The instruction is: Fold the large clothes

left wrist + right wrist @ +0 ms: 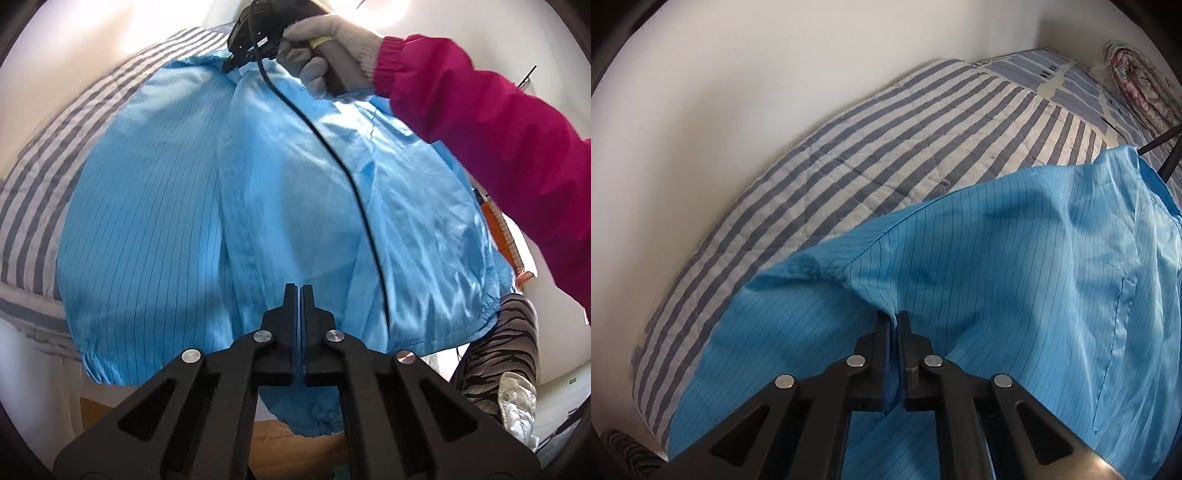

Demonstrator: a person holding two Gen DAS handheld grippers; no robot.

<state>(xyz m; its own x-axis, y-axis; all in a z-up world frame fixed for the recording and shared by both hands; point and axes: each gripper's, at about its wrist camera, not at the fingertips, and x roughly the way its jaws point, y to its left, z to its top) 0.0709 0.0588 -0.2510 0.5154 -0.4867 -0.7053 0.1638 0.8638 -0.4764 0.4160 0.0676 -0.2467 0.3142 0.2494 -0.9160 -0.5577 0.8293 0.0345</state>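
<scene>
A large light-blue pinstriped garment [155, 221] lies spread on a striped bedcover [33, 192], its near hem hanging over the bed's front edge. My left gripper [299, 290] is shut at the garment's near part, a thin strip of blue showing between its fingers. At the far edge a gloved hand [332, 40] in a pink sleeve [480, 129] holds my right gripper [227, 68], tip on the cloth. In the right wrist view the right gripper [894, 317] is shut on a raised pinch of the garment [1015, 258], with creases running into the jaws.
A black cable [332, 147] trails across the garment from the right gripper. A zebra-patterned cloth [509, 350] and a white item [517, 402] lie at the right, off the bed. A folded floral quilt [1137, 81] sits at the bed's far end, by a white wall [738, 92].
</scene>
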